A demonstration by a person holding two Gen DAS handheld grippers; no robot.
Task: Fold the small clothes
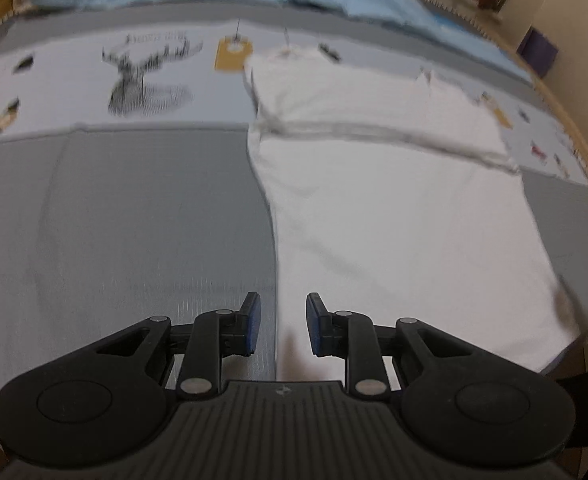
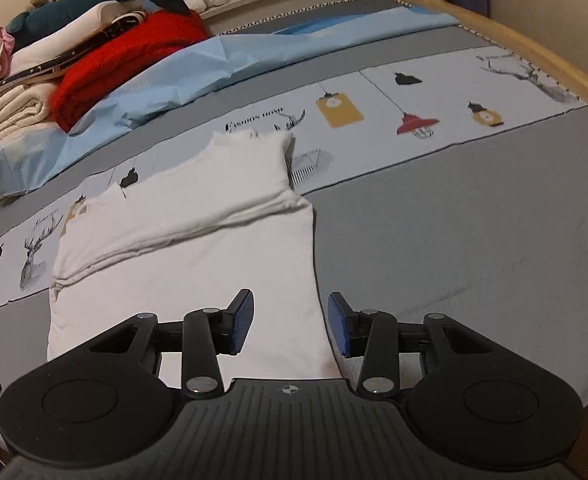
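A white garment (image 1: 374,208) lies flat on the grey and patterned bed cover, its far part folded back over itself with a hem line across the middle. In the left wrist view my left gripper (image 1: 283,324) hovers above the garment's near left edge, jaws apart, blue pads bare. The right wrist view shows the same garment (image 2: 197,248) left of centre. My right gripper (image 2: 289,322) hangs over its near right edge, jaws wider apart, nothing between them.
A crumpled light blue sheet (image 2: 197,68) lies beyond the garment. A pile with a red blanket (image 2: 125,56) and cream cloths (image 2: 9,120) sits at the back left, plush toys behind it. The wooden bed frame (image 2: 534,48) curves along the right.
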